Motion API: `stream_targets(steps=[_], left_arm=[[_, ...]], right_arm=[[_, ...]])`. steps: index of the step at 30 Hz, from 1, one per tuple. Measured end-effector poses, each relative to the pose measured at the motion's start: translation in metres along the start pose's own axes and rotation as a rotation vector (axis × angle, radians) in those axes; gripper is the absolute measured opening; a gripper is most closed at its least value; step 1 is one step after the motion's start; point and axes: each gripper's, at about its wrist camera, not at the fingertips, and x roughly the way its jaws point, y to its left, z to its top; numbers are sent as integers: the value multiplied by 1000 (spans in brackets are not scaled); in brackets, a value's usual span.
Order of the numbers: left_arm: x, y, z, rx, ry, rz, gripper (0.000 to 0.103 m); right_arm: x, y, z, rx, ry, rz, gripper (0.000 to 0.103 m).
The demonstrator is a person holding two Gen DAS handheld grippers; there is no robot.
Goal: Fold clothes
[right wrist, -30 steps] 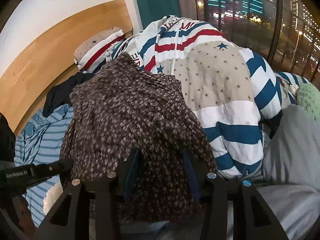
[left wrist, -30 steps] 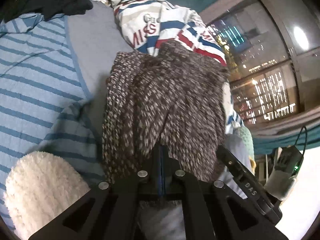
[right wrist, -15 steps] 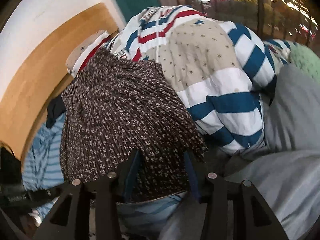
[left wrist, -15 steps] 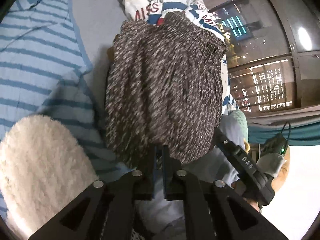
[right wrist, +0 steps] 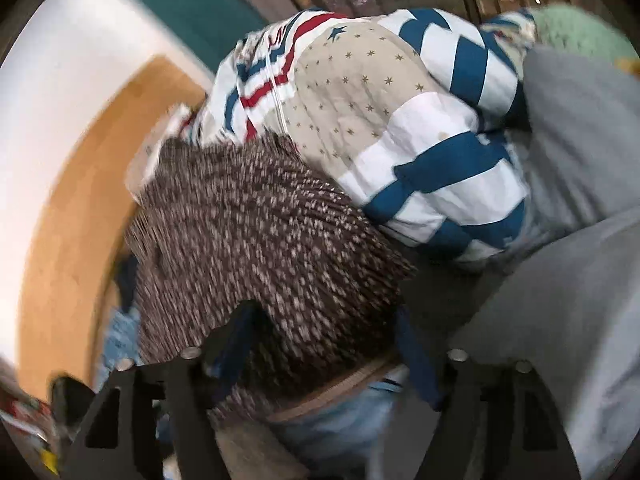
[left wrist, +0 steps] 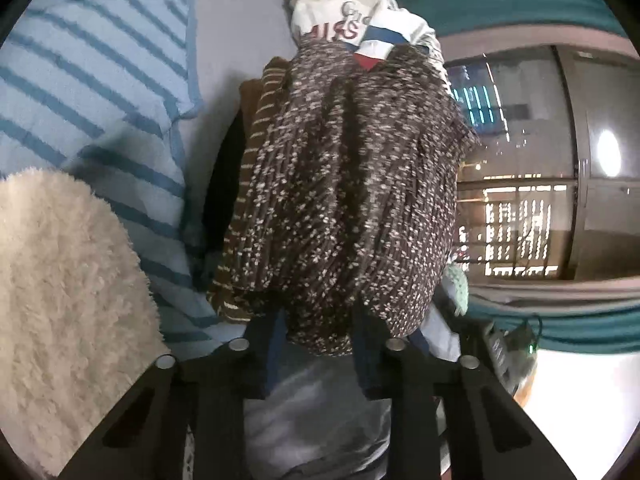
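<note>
Brown pleated garment speckled with small white flowers (left wrist: 344, 200) hangs bunched straight ahead of my left gripper (left wrist: 320, 344), its lower edge sagging between my two spread fingers; jaws wide apart, cloth lying loose in the gap, not pinched. A brown piece with thin cream stripes (left wrist: 256, 152) shows along its left side. Beyond it, a blue-and-white striped towelling cloth (left wrist: 92, 80) spreads over the grey bed sheet (left wrist: 240, 20), with a cream fluffy fabric (left wrist: 68, 300) at lower left. From the right wrist view, the same speckled cloth (right wrist: 260, 248) drapes across my right gripper (right wrist: 324, 344); fingers parted wide, hem falling between them, though motion blur keeps me from seeing whether either pad touches it. A quilt with white, blue and red stripes and a beige star panel (right wrist: 380, 112) is heaped just behind the garment, beside the wooden headboard (right wrist: 80, 220).
</note>
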Motion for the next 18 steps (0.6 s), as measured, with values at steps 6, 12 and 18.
stream_targets(steps=[6,12,18], left_arm=[[-8,5,3,59,-2,61,21],[-8,-5,3,126,-15,143,21],[-25,-22,0,173,-39,124,21]], right_arm=[[4,4,9,-9,-76,33,25],[-14,16,10,-140,-144,-145,14],[-20,22,0,-186,-139,-190,21]])
